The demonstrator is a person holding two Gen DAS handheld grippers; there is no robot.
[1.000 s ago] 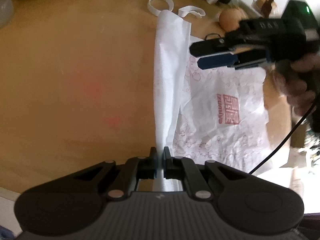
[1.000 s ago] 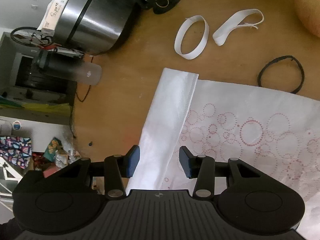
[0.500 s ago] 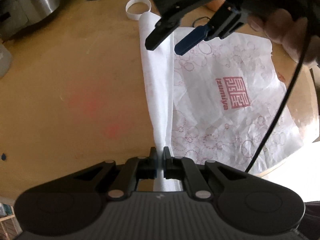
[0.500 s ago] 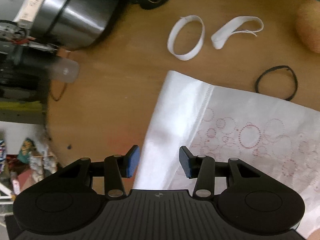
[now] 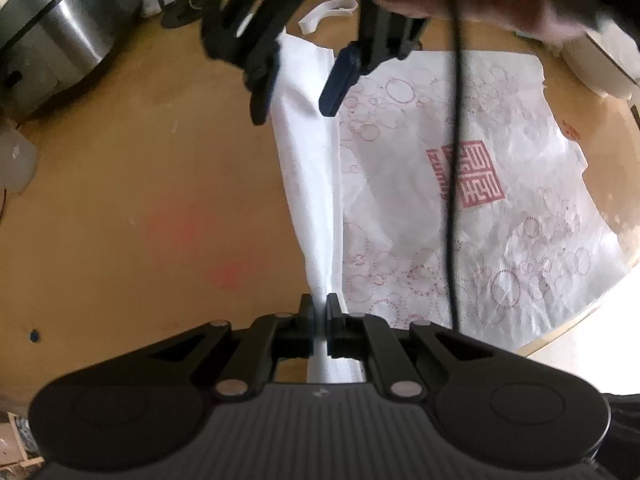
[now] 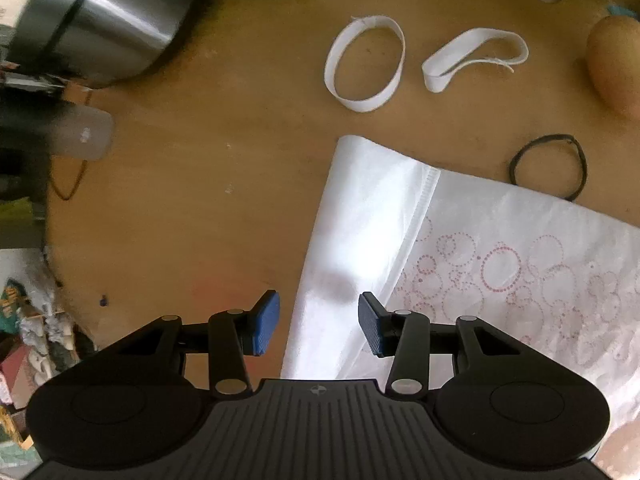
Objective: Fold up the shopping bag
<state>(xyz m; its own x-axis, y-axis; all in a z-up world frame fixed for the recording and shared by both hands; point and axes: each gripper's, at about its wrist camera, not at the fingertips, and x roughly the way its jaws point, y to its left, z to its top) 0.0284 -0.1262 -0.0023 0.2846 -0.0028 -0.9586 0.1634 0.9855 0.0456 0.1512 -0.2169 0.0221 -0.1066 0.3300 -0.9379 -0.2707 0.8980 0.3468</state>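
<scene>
The white shopping bag (image 5: pixel 520 240), printed with red circles and a red square logo, lies flat on the wooden table. Its left side is turned over into a plain white flap (image 5: pixel 312 184). My left gripper (image 5: pixel 319 312) is shut on the near end of that flap. My right gripper (image 5: pixel 296 92) hangs over the flap's far end, a hand behind it. In the right wrist view the right gripper (image 6: pixel 318 328) stands open, blue pads apart above the flap (image 6: pixel 368 216), not pressing it. The printed bag (image 6: pixel 520 264) spreads to the right.
Two loose white strap loops (image 6: pixel 364 64) (image 6: pixel 476 56) and a black elastic ring (image 6: pixel 548 166) lie beyond the bag. A steel pot (image 6: pixel 100 20) and a frosted bottle (image 6: pixel 80 136) stand at left, a brown rounded object (image 6: pixel 616 64) at right. A black cable (image 5: pixel 454 160) hangs over the bag. The table edge (image 5: pixel 580 320) runs close on the right.
In the left wrist view the right gripper has swung from the right to over the flap's far end. The flap looks wider. Left stays shut on the flap, right stays open.
</scene>
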